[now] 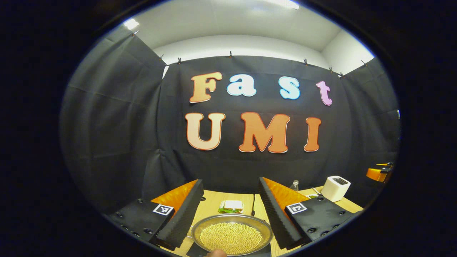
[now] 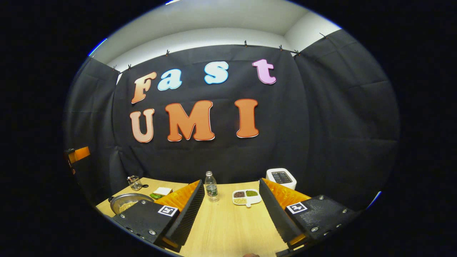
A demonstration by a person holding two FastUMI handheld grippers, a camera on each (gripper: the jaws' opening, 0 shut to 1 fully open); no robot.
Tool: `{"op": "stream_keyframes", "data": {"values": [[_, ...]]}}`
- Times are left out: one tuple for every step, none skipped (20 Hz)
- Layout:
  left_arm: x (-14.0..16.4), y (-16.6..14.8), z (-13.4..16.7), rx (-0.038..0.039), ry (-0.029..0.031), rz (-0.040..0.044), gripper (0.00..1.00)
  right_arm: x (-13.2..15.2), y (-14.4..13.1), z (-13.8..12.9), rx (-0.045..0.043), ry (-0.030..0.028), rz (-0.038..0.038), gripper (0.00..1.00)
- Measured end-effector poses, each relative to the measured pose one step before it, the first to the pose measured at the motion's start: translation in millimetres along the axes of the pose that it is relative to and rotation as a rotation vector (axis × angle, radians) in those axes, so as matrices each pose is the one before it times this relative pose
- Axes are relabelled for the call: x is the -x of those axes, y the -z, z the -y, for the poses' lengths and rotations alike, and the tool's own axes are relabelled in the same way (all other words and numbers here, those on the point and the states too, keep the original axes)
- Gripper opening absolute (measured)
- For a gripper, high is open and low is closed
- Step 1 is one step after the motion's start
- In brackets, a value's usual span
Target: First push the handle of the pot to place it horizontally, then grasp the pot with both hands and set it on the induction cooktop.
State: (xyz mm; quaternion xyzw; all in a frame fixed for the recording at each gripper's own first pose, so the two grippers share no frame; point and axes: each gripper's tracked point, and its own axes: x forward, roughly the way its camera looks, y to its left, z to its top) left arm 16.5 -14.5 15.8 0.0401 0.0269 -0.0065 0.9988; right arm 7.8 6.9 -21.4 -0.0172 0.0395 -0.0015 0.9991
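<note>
Both grippers — left (image 1: 231, 214), right (image 2: 232, 214) — hover wide open and empty above the table; the pot (image 1: 232, 236) sits untouched, its handle-push apparently yet to begin.

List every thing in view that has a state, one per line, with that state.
Left claw: open, holding nothing, pot between its fingers farther off.
Right claw: open, holding nothing, over bare table.
Pot: on the table, uncovered, filled with yellowish beans.
Water bottle: upright, capped.
Divided dish: flat on the table, compartments filled.
Toaster: upright, nothing seen in its slots.
Glass jar: upright.
</note>
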Motion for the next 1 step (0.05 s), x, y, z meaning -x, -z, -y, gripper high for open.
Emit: {"op": "stream_keyframes", "data": {"values": [[3.35, -6.16, 0.90, 0.00280, 0.00594, 0.01057, 0.99, 3.80, -5.11, 9.13, 0.00651, 0.01325, 0.01149, 0.95]]}}
